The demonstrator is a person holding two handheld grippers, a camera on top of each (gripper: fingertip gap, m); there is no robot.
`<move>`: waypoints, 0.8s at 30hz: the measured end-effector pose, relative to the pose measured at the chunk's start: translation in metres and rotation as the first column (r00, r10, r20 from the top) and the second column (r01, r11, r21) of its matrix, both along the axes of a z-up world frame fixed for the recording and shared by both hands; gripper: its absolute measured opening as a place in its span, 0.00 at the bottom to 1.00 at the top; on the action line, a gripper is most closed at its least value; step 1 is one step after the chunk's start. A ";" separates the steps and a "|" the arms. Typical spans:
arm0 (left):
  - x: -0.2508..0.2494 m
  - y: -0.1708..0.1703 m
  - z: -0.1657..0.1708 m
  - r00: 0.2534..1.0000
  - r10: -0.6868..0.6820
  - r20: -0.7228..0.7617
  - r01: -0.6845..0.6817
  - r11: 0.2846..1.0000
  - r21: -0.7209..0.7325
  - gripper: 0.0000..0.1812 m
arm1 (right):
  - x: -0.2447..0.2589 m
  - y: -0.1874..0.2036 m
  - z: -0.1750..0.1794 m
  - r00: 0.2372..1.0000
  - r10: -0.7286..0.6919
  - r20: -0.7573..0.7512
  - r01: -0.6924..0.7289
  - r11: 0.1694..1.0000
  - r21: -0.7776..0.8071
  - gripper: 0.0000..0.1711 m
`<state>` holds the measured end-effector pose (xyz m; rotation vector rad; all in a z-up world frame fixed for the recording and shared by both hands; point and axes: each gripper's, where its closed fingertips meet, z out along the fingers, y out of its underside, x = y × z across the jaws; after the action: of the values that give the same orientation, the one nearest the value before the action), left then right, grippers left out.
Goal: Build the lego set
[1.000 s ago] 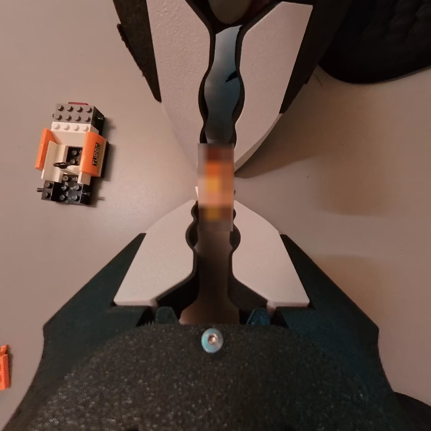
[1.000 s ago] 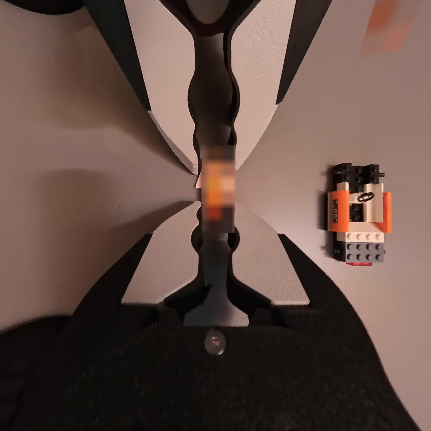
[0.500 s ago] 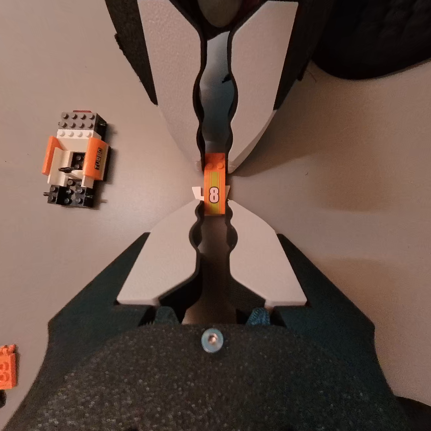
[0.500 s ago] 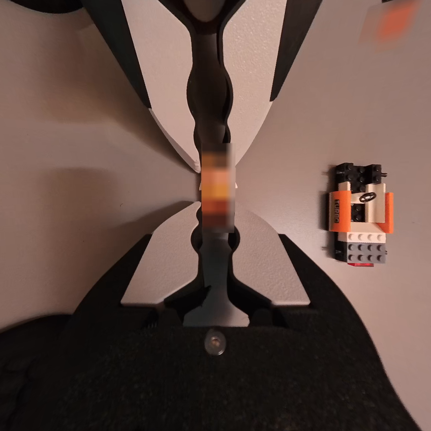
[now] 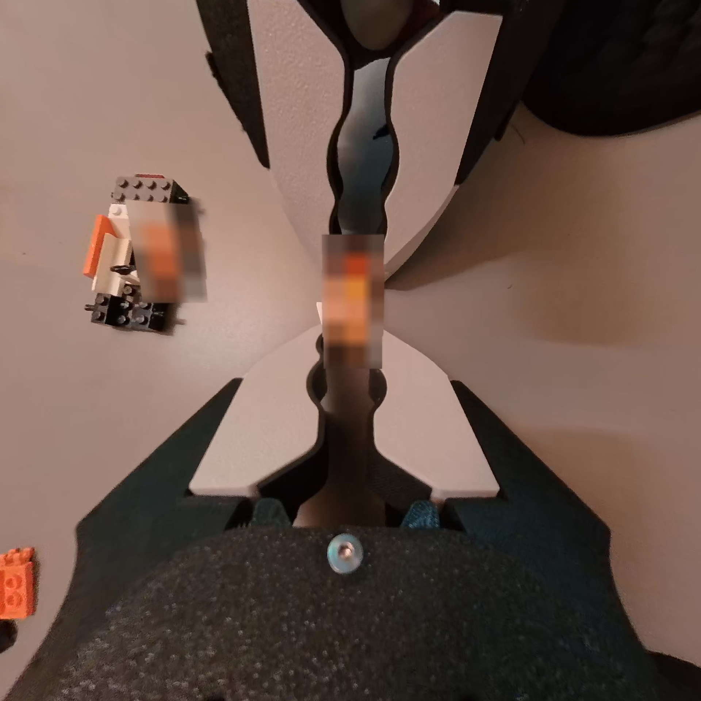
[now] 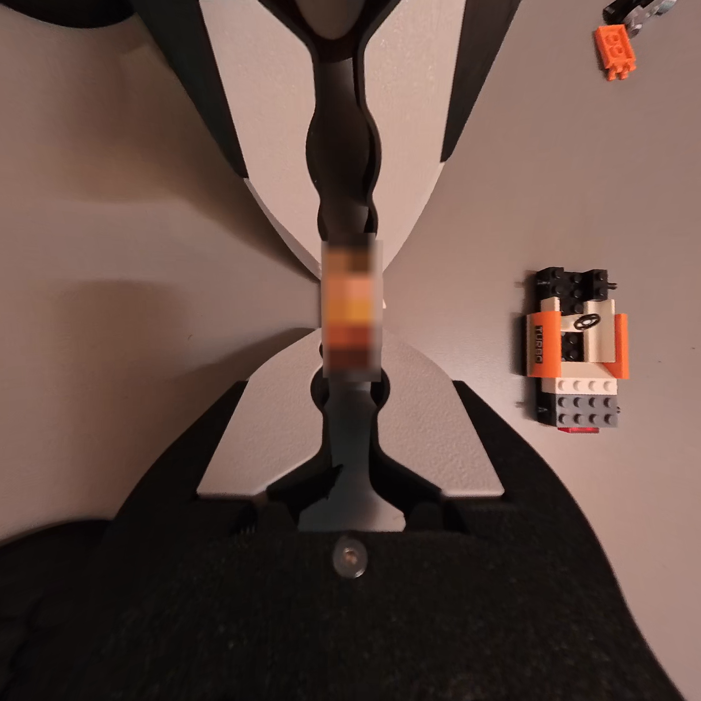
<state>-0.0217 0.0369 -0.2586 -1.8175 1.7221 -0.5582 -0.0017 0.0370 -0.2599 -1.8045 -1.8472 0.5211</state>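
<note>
Lego car [image 5: 113,258] flat on table [image 5: 531,379], left of frame, well apart from both grippers; slightly lower in frame than half a second back, loose orange brick [image 5: 15,584] further in at lower left. Drift only, nothing added yet. Left gripper [image 5: 351,337] and right gripper [image 6: 351,337] tip to tip, jaws narrow, pinching small orange piece [image 5: 352,296]. Mosaic over that piece and part of car; seating impossible to judge.
</note>
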 end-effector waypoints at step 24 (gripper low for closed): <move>0.002 -0.001 -0.004 0.990 -0.030 -0.137 0.015 0.994 -0.105 0.11 | 0.000 0.003 0.000 1.000 0.003 0.003 -0.003 1.000 0.000 0.10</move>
<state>-0.0201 0.0360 -0.2622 -1.9520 1.8376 -0.5515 -0.0017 0.0399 -0.2601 -1.8029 -1.8523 0.5200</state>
